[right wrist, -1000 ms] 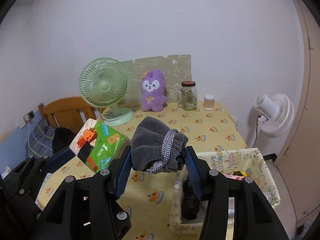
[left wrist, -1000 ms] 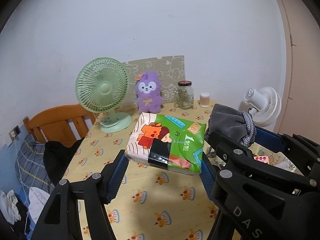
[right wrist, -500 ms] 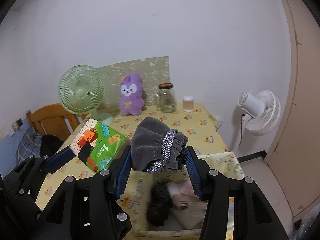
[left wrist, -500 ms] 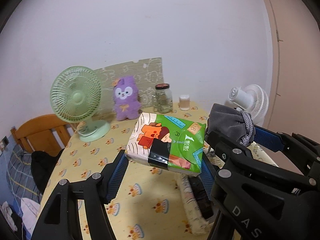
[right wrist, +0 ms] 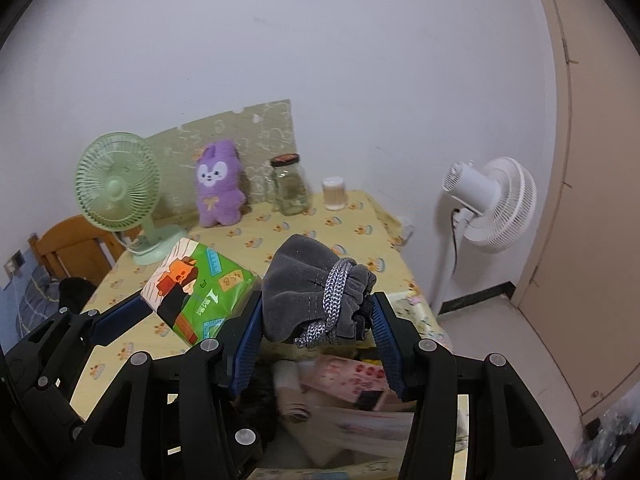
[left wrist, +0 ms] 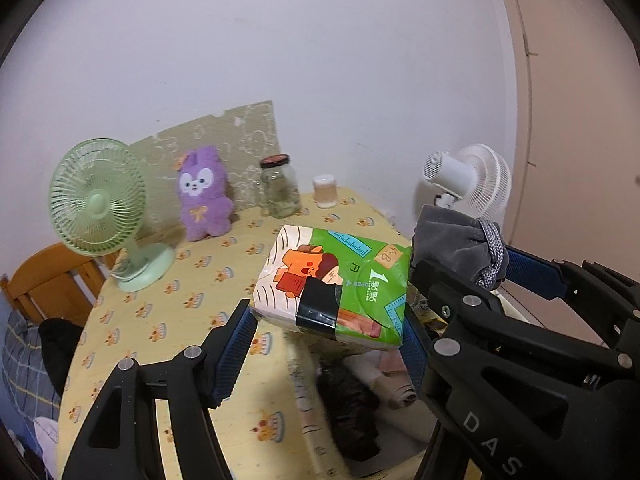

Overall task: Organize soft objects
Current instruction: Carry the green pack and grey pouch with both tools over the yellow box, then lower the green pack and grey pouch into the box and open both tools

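My left gripper (left wrist: 326, 334) is shut on a green and white tissue pack (left wrist: 332, 286) with a cartoon print and a strip of black tape. It hangs above the table's right end. My right gripper (right wrist: 316, 332) is shut on a grey drawstring pouch (right wrist: 310, 294) tied with a grey-white cord. Both are held side by side; the pouch (left wrist: 456, 246) shows at the right of the left wrist view, the tissue pack (right wrist: 196, 292) at the left of the right wrist view. Below them lies a fabric bin (left wrist: 298, 396) holding a dark item (left wrist: 354, 416) and rolled cloth (right wrist: 288, 394).
On the yellow patterned tablecloth (left wrist: 168, 312) stand a green desk fan (left wrist: 100, 208), a purple plush rabbit (left wrist: 204, 196), a glass jar (left wrist: 280, 190) and a small cup (left wrist: 325, 190). A white floor fan (right wrist: 490, 204) is at the right, a wooden chair (right wrist: 76, 248) at the left.
Both grippers have carried the tissue pack and the pouch rightward over the fabric bin, which now shows beneath them. The fan and plush have slid left in both views. The grips are unchanged.
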Demonstrator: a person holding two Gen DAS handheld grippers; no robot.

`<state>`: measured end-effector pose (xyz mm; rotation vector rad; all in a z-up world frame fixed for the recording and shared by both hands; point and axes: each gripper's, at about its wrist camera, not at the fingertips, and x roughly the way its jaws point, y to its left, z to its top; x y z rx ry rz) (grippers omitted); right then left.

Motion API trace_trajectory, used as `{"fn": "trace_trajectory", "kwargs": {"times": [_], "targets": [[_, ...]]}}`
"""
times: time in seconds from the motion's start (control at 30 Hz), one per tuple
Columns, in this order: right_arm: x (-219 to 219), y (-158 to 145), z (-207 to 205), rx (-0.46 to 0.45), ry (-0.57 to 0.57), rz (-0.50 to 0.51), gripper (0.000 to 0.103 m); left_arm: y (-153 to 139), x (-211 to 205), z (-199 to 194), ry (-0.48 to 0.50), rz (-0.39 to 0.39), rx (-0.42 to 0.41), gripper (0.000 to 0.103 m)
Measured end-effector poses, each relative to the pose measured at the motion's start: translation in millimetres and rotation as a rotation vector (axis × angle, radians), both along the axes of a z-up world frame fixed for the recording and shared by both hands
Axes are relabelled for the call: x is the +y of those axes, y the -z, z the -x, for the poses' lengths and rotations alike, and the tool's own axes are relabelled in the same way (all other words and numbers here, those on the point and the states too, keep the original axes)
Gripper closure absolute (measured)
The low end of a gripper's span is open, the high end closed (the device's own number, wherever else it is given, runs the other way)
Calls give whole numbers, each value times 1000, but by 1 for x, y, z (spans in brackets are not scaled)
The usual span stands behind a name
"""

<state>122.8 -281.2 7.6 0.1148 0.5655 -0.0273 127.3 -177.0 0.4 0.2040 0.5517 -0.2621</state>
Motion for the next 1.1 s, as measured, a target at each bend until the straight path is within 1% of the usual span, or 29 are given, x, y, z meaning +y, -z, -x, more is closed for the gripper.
{"fn": "trace_trajectory", "kwargs": {"times": [0.43, 0.57, 0.63, 0.7, 0.77, 0.87, 0.97, 1.1], "targets": [[-34, 29, -12, 77, 82, -14, 48, 27, -36, -17, 94, -35, 84, 31], [-38, 38, -15, 104, 90, -16, 48, 36, -43, -20, 117, -62, 113, 27], [-40, 43, -12, 118, 91, -20, 48, 41, -46, -19, 131, -76, 127, 23], [-40, 47, -10, 126, 87, -20, 48, 45, -47, -17, 147, -101, 130, 16], [-40, 51, -11, 138, 86, -30, 48, 48, -49, -14, 164, -120, 132, 15], [-41, 56, -14, 151, 82, -42, 48, 49, -51, -10, 186, -145, 131, 7], [-38, 57, -15, 151, 76, -36, 48, 50, -49, -10, 184, -158, 135, 7], [-34, 60, -18, 160, 53, -57, 48, 51, -44, -12, 164, -157, 151, 7]]}}
